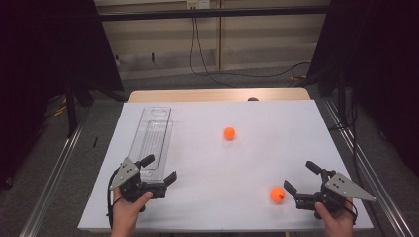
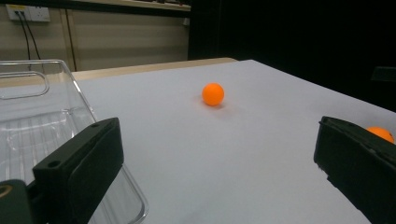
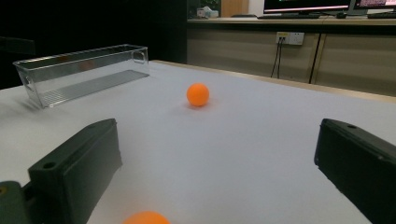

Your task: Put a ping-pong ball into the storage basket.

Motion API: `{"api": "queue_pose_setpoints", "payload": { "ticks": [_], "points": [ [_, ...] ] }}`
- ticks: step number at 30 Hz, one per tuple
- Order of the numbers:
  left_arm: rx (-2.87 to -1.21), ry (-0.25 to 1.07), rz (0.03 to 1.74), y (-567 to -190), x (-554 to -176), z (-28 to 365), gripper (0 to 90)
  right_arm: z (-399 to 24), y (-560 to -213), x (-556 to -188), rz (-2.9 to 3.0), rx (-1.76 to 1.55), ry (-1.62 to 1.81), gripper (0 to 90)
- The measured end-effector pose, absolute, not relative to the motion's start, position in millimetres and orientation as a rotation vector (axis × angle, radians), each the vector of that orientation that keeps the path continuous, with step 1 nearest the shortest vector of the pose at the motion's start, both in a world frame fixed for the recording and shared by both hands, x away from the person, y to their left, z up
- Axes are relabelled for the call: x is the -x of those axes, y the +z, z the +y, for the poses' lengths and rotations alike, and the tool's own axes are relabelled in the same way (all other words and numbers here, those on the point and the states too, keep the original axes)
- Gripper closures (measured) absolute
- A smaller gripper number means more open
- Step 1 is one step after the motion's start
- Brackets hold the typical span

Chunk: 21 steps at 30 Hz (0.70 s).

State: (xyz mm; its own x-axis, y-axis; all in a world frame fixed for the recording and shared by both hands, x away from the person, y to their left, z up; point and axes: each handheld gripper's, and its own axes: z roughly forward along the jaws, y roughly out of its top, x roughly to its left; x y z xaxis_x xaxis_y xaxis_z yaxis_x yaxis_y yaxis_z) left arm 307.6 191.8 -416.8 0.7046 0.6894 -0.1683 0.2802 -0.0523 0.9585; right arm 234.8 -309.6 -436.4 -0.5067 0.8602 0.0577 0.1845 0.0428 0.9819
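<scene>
- Broadly underneath: wide bench covered in a white sheet [image 1: 207, 163], with a strip of pale wood along the far edge [image 1: 217, 95].
- On the left part of the sheet: long clear plastic tray [image 1: 153, 140], rectangular, ribbed on the floor, lying lengthwise away from the person; nothing inside as far as visible. Near end reaching almost to the left gripper; seen close at the left in the left gripper view [image 2: 37, 116] and farther off at the upper left in the right gripper view [image 3: 79, 72].
- At the lower left: left gripper [image 1: 159, 170], black with a grey three-cornered plate, held in the person's left hand [image 1: 129, 210]. Jaws spread wide, gripping nothing, one jaw alongside the tray's near end.
- At the lower right: right gripper [image 1: 299, 177], same build, held in the right hand [image 1: 338, 221]. Jaws likewise spread wide and closed on nothing, pointing left across the sheet.
- Just beside the right gripper's nearer jaw: small orange ball [image 1: 277, 194], resting on the sheet, peeking in at the bottom edge of the right gripper view [image 3: 145, 218] and behind the right-hand jaw in the left gripper view [image 2: 380, 134].
- Near the middle of the sheet, well apart from both grippers: second small orange ball [image 1: 229, 133], lying free [image 2: 213, 94] [image 3: 198, 94].
</scene>
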Motion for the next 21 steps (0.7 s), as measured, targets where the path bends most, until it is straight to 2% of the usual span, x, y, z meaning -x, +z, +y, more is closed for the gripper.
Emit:
{"api": "queue_pose_setpoints", "payload": {
  "ticks": [21],
  "points": [
    [-1.680,0.346,0.756,-415.2,-314.3,163.6,1.6,-309.9,-436.4,-234.9,1.749,-1.054,1.506,0.2]
  ]
}}
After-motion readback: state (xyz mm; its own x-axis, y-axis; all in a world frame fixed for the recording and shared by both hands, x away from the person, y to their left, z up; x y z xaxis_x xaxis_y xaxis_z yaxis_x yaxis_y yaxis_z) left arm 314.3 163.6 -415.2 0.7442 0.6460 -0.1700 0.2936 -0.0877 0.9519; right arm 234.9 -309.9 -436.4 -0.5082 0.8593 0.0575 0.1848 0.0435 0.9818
